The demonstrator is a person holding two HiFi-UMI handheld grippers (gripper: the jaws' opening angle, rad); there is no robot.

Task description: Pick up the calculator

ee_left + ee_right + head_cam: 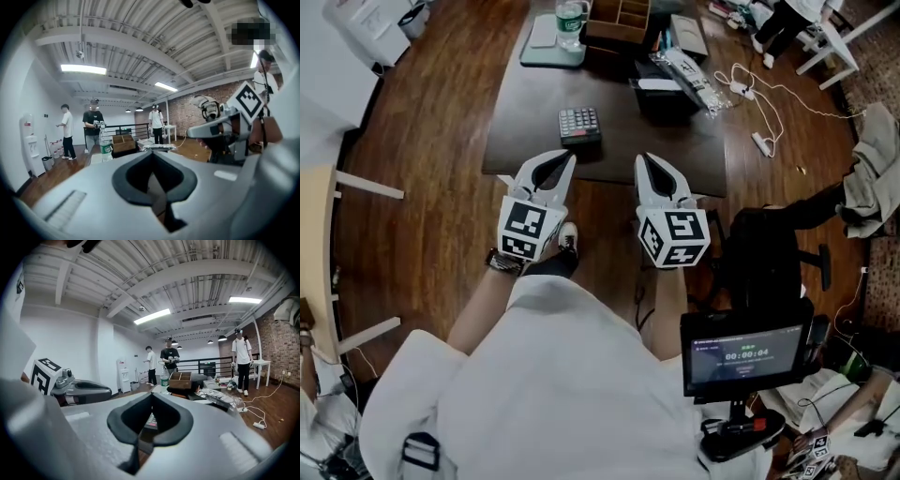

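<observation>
A dark calculator (579,125) with rows of light keys lies near the front edge of a dark low table (525,122). My left gripper (569,158) hovers at that front edge, just below and left of the calculator, jaws shut and empty. My right gripper (643,159) is level with it to the right, also shut and empty. In the right gripper view a bit of the calculator (151,421) shows through the notch of the closed jaws. The left gripper view looks over the table and does not show the calculator.
On the table's far part stand a water bottle (570,21), a wooden divided box (620,19), a teal tray (546,49) and dark clutter (675,80). A black office chair (769,253) sits at my right. Cables (759,103) lie on the wood floor. Several people stand across the room (94,126).
</observation>
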